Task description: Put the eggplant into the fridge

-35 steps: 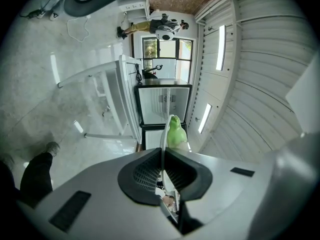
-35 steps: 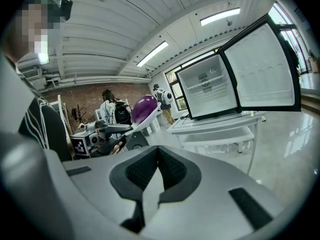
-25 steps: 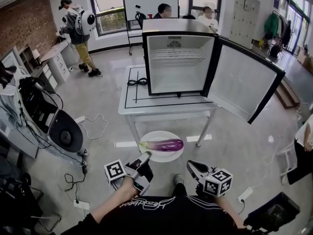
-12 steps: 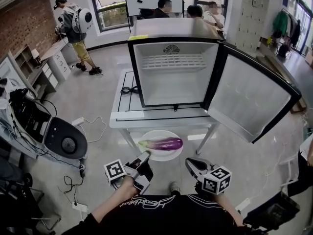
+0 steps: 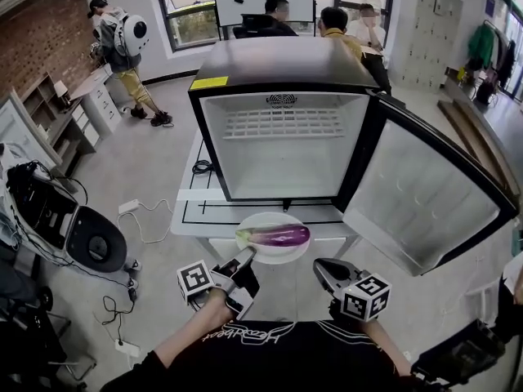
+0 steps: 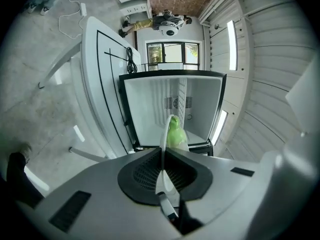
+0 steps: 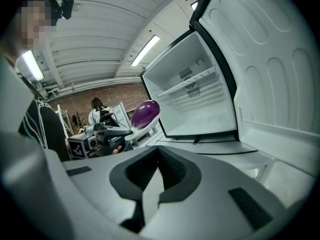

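Observation:
A purple eggplant point(image 5: 278, 235) with a green stem lies on a white plate point(image 5: 263, 256). My left gripper point(image 5: 243, 260) is shut on the plate's near rim and holds it level over the front edge of the white table point(image 5: 189, 211). In the left gripper view the plate point(image 6: 163, 134) shows edge-on between the jaws, with the eggplant's green stem point(image 6: 175, 132) beyond. The open fridge point(image 5: 282, 149) stands on the table, empty, with a wire shelf. Its door point(image 5: 417, 198) swings out to the right. My right gripper point(image 5: 321, 269) hangs shut and empty to the plate's right.
A black cable point(image 5: 200, 167) lies on the table left of the fridge. On the left floor stands dark equipment point(image 5: 90, 239) with cords around it. A person with a backpack point(image 5: 122, 39) stands far left, and others sit behind the fridge.
Both grippers and the plate with the eggplant have moved forward toward the fridge. The plate was over the floor and now hangs at the table's front edge.

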Demonstrator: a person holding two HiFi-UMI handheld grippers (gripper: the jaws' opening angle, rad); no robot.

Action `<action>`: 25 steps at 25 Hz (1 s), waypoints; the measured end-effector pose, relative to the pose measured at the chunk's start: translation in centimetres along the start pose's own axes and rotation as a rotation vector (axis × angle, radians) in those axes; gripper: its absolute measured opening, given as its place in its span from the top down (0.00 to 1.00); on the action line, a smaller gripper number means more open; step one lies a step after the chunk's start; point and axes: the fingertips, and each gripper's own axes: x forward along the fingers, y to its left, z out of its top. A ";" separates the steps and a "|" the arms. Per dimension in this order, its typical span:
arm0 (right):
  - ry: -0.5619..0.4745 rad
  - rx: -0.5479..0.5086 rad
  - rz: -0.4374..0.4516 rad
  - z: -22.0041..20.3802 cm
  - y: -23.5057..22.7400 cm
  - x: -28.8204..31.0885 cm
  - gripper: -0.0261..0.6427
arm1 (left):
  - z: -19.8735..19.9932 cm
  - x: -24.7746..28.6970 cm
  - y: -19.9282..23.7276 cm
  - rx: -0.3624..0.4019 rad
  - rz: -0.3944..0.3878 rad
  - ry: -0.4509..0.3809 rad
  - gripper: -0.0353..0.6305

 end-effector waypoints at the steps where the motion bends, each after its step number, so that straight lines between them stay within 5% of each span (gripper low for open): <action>1: -0.001 -0.006 0.006 0.5 -0.5 0.3 0.95 | 0.2 0.6 -0.2 0.004 -0.002 -0.003 0.91; 25: -0.022 -0.055 0.035 3.6 -5.3 2.7 0.95 | 3.2 7.7 -0.9 0.061 0.006 -0.063 0.91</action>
